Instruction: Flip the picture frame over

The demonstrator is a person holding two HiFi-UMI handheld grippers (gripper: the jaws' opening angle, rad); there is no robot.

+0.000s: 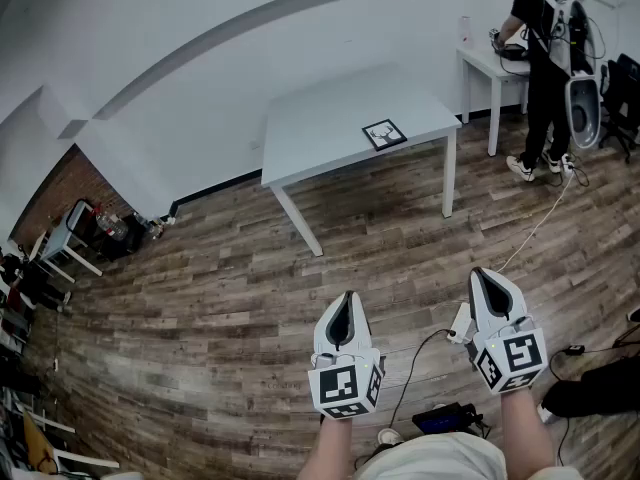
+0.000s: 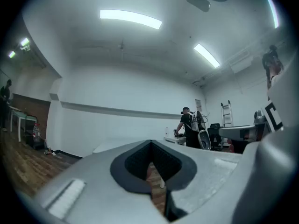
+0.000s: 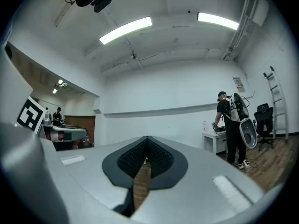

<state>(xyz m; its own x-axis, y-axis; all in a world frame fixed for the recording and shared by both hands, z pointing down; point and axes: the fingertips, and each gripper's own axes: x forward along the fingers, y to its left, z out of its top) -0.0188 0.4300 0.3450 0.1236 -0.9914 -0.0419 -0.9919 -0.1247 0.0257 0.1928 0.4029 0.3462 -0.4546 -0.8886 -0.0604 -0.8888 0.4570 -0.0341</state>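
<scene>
Wood floor (image 1: 200,298), white table (image 1: 330,128) well ahead with the picture frame (image 1: 384,134) flat near its right edge; left gripper (image 1: 347,298) and right gripper (image 1: 479,274) pressed together, empty; frame probably light, stiff, fragile, so pinch one edge.

— How's the light?
— Bright and even. Ceiling light strips (image 2: 131,18) glow overhead in both gripper views, slightly blown out. The wooden floor (image 1: 200,298) has a soft sheen, and the counter (image 1: 340,118) throws only a faint shadow.
— Sharpness?
— The head view is crisp in the middle, but walls bow hard toward the edges. Gripper views darken to black at the corners, and the left claw (image 2: 150,143) and right claw (image 3: 147,139) loom soft and out of focus.
</scene>
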